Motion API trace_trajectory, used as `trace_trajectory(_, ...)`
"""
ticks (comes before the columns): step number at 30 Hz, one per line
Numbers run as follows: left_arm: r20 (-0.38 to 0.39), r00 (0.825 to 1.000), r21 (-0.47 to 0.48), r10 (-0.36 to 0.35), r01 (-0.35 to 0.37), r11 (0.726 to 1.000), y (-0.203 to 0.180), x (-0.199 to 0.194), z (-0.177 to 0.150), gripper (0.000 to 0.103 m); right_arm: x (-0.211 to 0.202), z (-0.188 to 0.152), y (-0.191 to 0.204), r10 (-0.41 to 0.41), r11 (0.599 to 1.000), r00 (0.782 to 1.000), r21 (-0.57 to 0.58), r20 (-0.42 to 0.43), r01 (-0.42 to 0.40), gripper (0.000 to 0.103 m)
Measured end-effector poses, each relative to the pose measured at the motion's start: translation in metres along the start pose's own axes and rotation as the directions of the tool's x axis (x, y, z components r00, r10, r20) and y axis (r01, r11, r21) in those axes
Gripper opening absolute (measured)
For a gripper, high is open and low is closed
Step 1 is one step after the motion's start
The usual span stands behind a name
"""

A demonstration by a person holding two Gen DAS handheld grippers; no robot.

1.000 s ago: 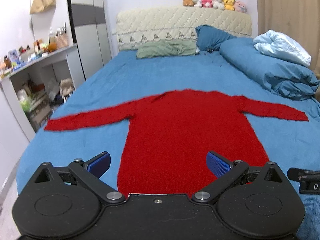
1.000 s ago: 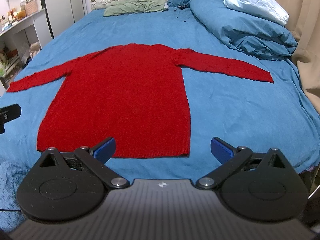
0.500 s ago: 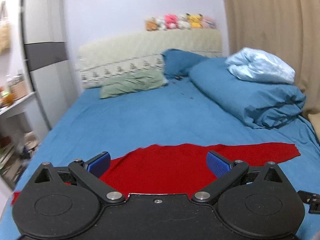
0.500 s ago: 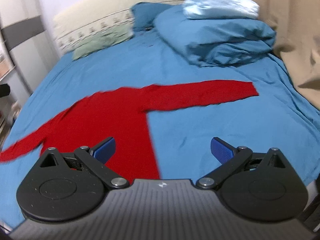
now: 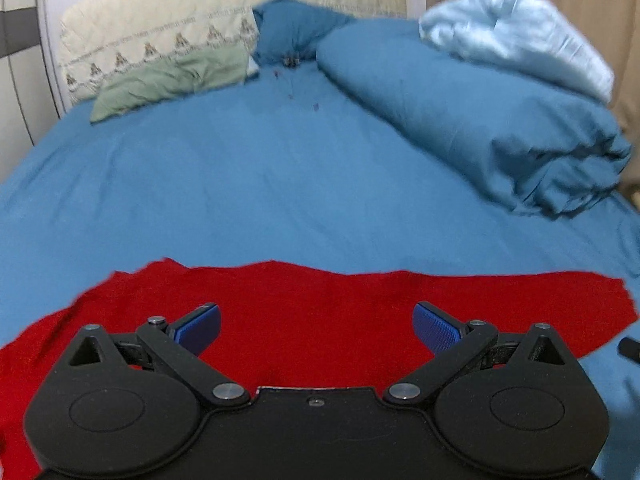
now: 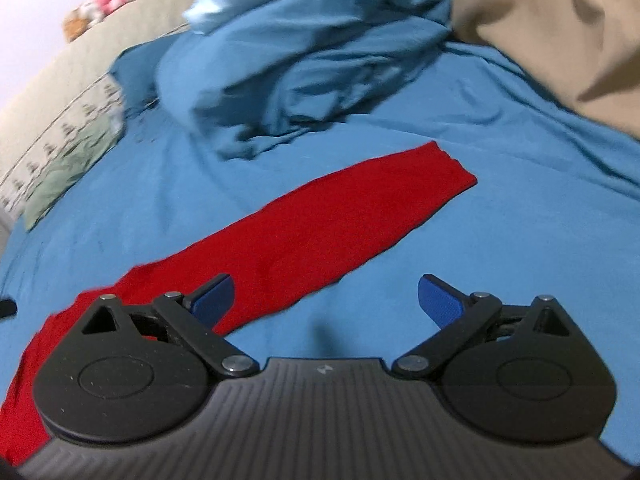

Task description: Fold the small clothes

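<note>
A red long-sleeved sweater (image 5: 320, 300) lies flat on the blue bed sheet (image 5: 280, 184). In the left wrist view my left gripper (image 5: 316, 326) is open and empty, low over the sweater's shoulder and neck area. In the right wrist view the sweater's right sleeve (image 6: 340, 216) runs diagonally up to its cuff. My right gripper (image 6: 326, 300) is open and empty, over the sleeve's lower edge and the bare sheet beside it.
A rolled blue duvet (image 5: 480, 112) with a light blue blanket (image 5: 516, 36) lies at the right. A green pillow (image 5: 172, 80) and a blue pillow (image 5: 296, 32) rest against the headboard (image 5: 160, 28). A beige curtain (image 6: 540, 32) hangs at the right.
Both grippers have moved forward and down from the sweater's hem toward its shoulders and right sleeve. The right gripper has tilted and swung right. Both stay open.
</note>
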State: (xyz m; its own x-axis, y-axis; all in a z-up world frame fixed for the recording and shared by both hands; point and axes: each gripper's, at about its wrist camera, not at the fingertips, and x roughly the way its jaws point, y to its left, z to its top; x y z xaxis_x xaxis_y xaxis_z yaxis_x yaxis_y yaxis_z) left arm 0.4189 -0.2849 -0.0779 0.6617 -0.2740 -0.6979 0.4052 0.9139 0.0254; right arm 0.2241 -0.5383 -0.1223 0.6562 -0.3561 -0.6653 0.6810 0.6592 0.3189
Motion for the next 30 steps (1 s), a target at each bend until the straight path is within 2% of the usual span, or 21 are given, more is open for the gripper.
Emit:
trace_trajectory(5,-0.091,0.996,0.007,0.018,-0.017,1.000,-0.011,0.061,0.002,0.103,0.058,0.008,-0.017,-0.054,0.997,0.998,0.055,-0.023,0.055,0.102)
trace_trajectory(7,-0.142,0.989,-0.009,0.027,-0.029,1.000,-0.009,0.079,-0.001,0.103,0.077,0.011,-0.021,-0.088,0.995,0.996,0.050,-0.030,0.090,0.095)
trace_trajectory(11,-0.233,0.971,-0.009,0.054,-0.058,0.998,-0.012,0.112,-0.003,0.103,0.095,0.020,-0.027,-0.114,0.990,0.993,0.086,-0.009,0.114,0.090)
trace_trajectory(13,-0.283,0.958,-0.007,0.058,-0.062,0.998,-0.013,0.126,-0.006,0.103,0.101,0.026,-0.027,-0.142,0.985,0.990,0.095,0.004,0.141,0.076)
trace_trajectory(14,-0.304,0.951,-0.012,0.054,-0.061,0.998,-0.013,0.133,-0.008,0.103,0.103,0.030,-0.028,-0.161,0.982,0.987,0.099,0.008,0.160,0.073)
trace_trajectory(15,-0.310,0.949,-0.017,0.052,-0.060,0.998,-0.012,0.135,-0.009,0.103,0.105,0.033,-0.028,-0.176,0.979,0.984,0.105,0.010,0.174,0.066)
trace_trajectory(16,-0.305,0.951,-0.018,0.049,-0.057,0.998,-0.011,0.136,-0.009,0.103,0.107,0.036,-0.029,-0.190,0.976,0.982,0.111,0.010,0.187,0.053)
trace_trajectory(17,-0.304,0.951,-0.016,0.048,-0.055,0.998,-0.011,0.137,-0.009,0.103,0.107,0.039,-0.030,-0.207,0.972,0.978,0.117,0.008,0.204,0.046)
trace_trajectory(18,-0.309,0.950,-0.012,0.045,-0.051,0.999,-0.011,0.138,-0.009,0.103,0.108,0.042,-0.031,-0.224,0.967,0.975,0.124,0.004,0.222,0.033)
trace_trajectory(19,-0.316,0.948,-0.011,0.039,-0.045,0.999,-0.010,0.140,-0.008,0.103,0.109,0.045,-0.033,-0.235,0.963,0.972,0.133,-0.002,0.233,0.024)
trace_trajectory(21,-0.326,0.945,-0.015,0.020,-0.027,1.000,-0.006,0.140,-0.006,0.103,0.108,0.051,-0.034,-0.243,0.959,0.970,0.148,-0.014,0.242,0.021)
trace_trajectory(23,-0.335,0.942,-0.017,-0.007,0.001,1.000,0.000,0.137,-0.004,0.103,0.102,0.058,-0.027,-0.240,0.961,0.971,0.139,-0.009,0.239,0.020)
trace_trajectory(25,-0.337,0.941,-0.034,-0.021,0.011,0.999,0.013,0.127,0.000,0.103,0.088,0.067,-0.013,-0.203,0.972,0.979,0.128,0.019,0.199,0.020)
trace_trajectory(27,-0.294,0.956,-0.055,-0.028,0.013,0.998,0.033,0.107,0.005,0.103,0.072,0.077,0.009,-0.143,0.984,0.988,0.112,0.050,0.136,0.020)
trace_trajectory(30,-0.205,0.979,-0.071,-0.016,0.001,0.998,0.075,0.063,0.012,0.103,0.048,0.091,0.061,-0.005,0.998,0.996,0.055,0.094,0.000,0.020)
